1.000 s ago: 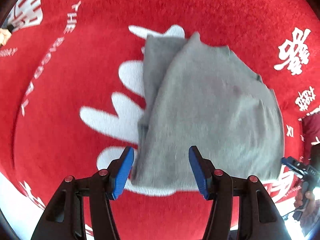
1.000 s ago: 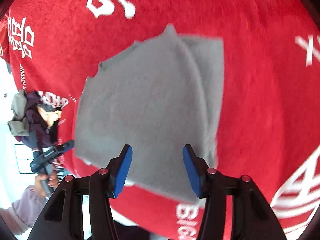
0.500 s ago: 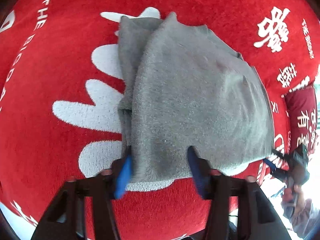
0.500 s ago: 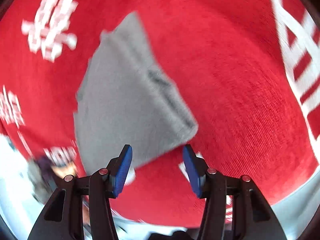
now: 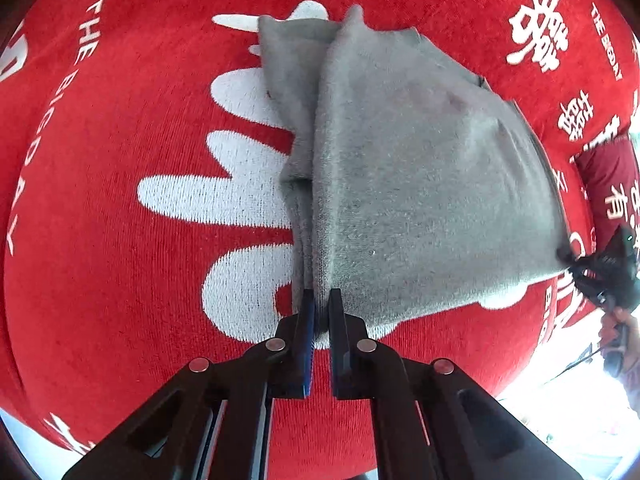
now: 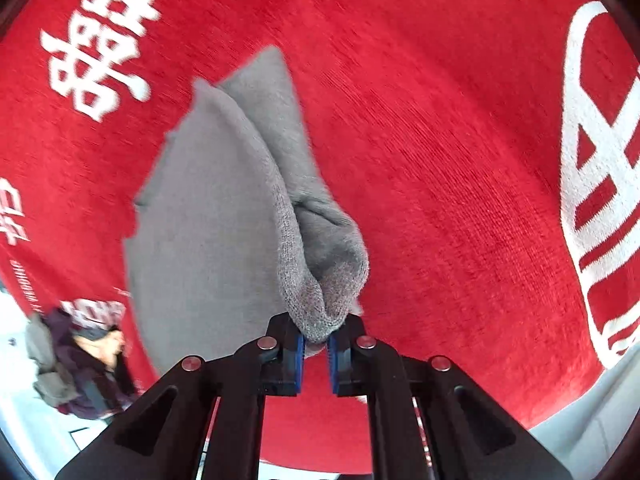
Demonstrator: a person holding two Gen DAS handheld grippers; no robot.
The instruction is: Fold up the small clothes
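Observation:
A folded grey knit garment [image 5: 420,184] lies on a red cloth with white print [image 5: 120,240]. My left gripper [image 5: 321,304] is shut on the garment's near left corner. In the right wrist view the same garment [image 6: 224,216] shows, and my right gripper [image 6: 316,340] is shut on its bunched near corner. The right gripper also shows in the left wrist view [image 5: 576,264], at the garment's right corner. Both pinched corners are lifted slightly off the cloth.
The red cloth covers the whole surface, with white characters [image 6: 100,40] and lettering [image 5: 52,120]. A heap of dark and grey clothes [image 6: 76,364] lies past the cloth's left edge. A bright floor [image 5: 580,400] shows beyond the near edge.
Both grippers were open and above the garment; they came down to its near corners and shut on them. The fabric now bunches at each grip.

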